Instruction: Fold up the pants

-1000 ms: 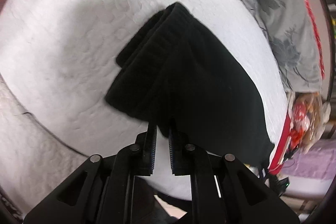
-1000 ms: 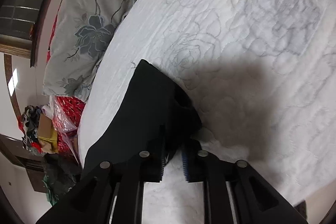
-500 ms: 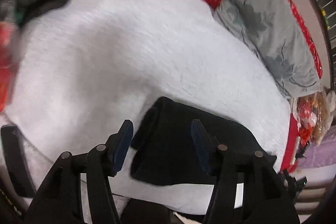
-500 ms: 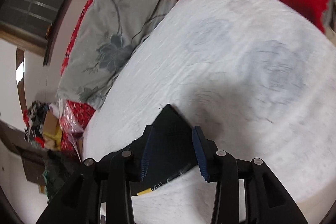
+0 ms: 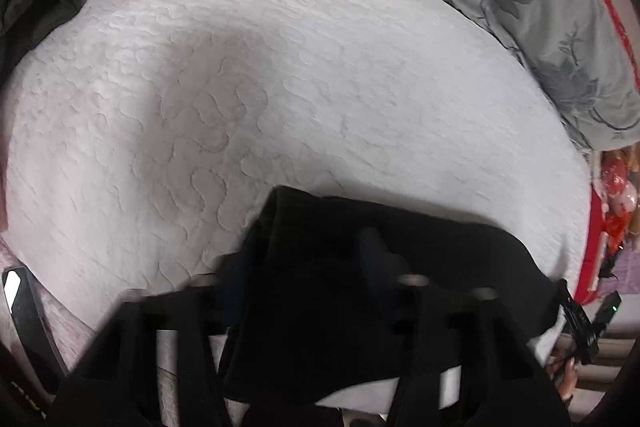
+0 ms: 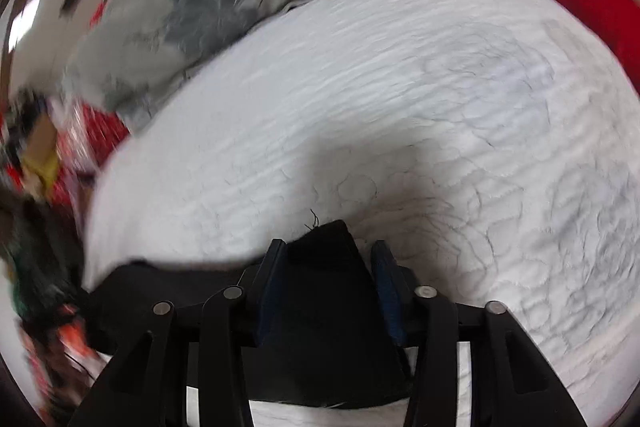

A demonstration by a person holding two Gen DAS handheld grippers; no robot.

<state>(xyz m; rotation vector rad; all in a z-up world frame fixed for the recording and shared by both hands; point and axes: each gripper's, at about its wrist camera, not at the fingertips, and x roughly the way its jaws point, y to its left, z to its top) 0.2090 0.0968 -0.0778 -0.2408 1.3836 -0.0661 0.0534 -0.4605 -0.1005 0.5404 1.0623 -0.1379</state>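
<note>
We find no readable writing or brand. We count one pair of black pants (image 5: 360, 267), folded, lying on the bed's white quilt (image 5: 280, 67) at six o'clock in both views. One grey floral pillow (image 5: 540, 27) sits at two o'clock. Left hand-held gripper (image 5: 304, 259) and right hand-held gripper (image 6: 328, 267) both gape wide over the pants, holding nothing.
</note>
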